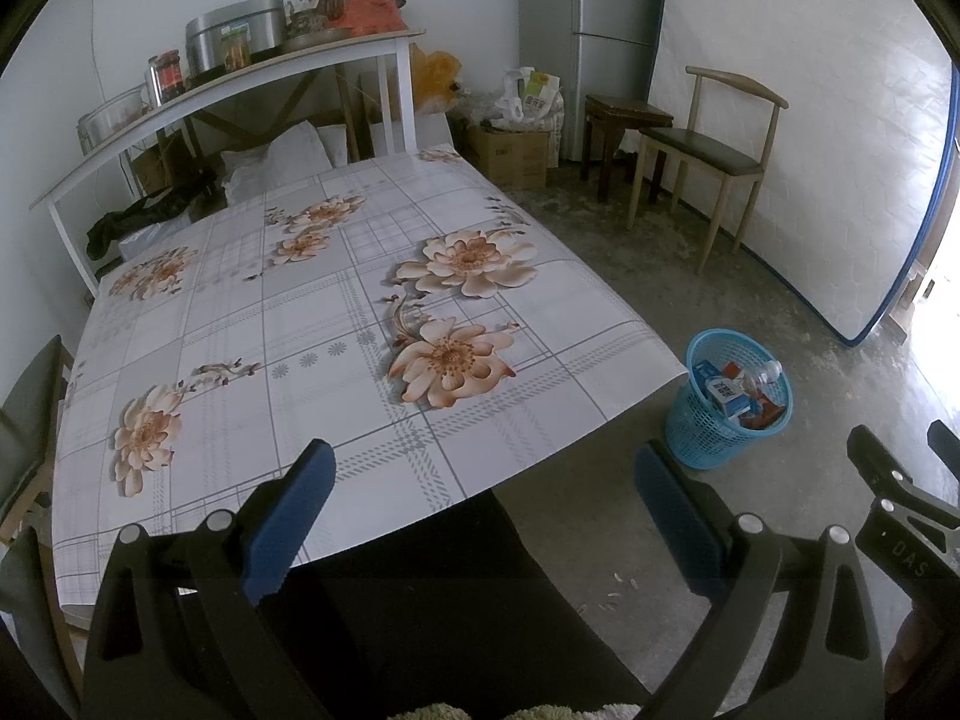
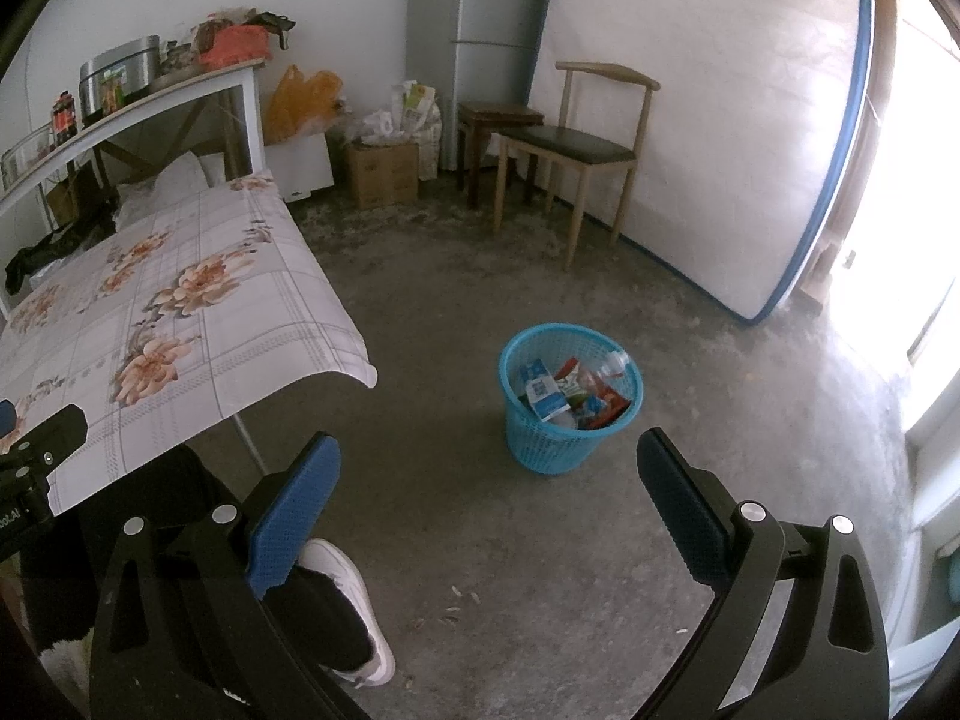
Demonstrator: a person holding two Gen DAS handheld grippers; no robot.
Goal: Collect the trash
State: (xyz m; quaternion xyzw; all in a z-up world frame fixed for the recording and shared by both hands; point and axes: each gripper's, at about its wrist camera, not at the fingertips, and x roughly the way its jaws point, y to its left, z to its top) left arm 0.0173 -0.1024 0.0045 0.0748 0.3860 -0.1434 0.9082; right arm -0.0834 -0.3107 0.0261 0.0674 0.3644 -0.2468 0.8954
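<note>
A: Where does the blue basket (image 2: 571, 402) lie from the right claw (image 2: 486, 516)?

B: At twelve o'clock on the floor, cartons and wrappers inside. That claw is nearer, spread wide, empty.

A: And the left claw (image 1: 480, 516)?

B: Also agape and empty over the surface (image 1: 252, 324) edge; the basket sits at two o'clock.

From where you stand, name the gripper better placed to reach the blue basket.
Right. The right gripper faces the blue basket across bare floor, jaws open and empty. The left gripper points over the floral table, basket off to its side.
</note>
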